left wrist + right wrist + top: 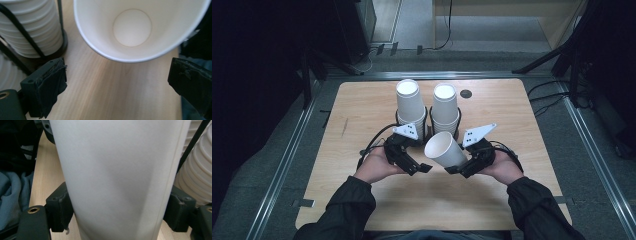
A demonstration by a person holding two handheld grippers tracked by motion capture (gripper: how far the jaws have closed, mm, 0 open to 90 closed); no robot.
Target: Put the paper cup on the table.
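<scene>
Right gripper (460,165) jaws clamp a smooth, tapered paper cup (445,149) — tilted; left gripper (419,166) jaws apart.

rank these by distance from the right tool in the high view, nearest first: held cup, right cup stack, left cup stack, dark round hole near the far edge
From the right tool:
1. Held cup, gripped between its jaws, mouth tilted toward the left tool.
2. Right cup stack, just beyond it in its holder.
3. Left cup stack, beyond and to the left.
4. Dark round hole, near the table's far edge.
</scene>
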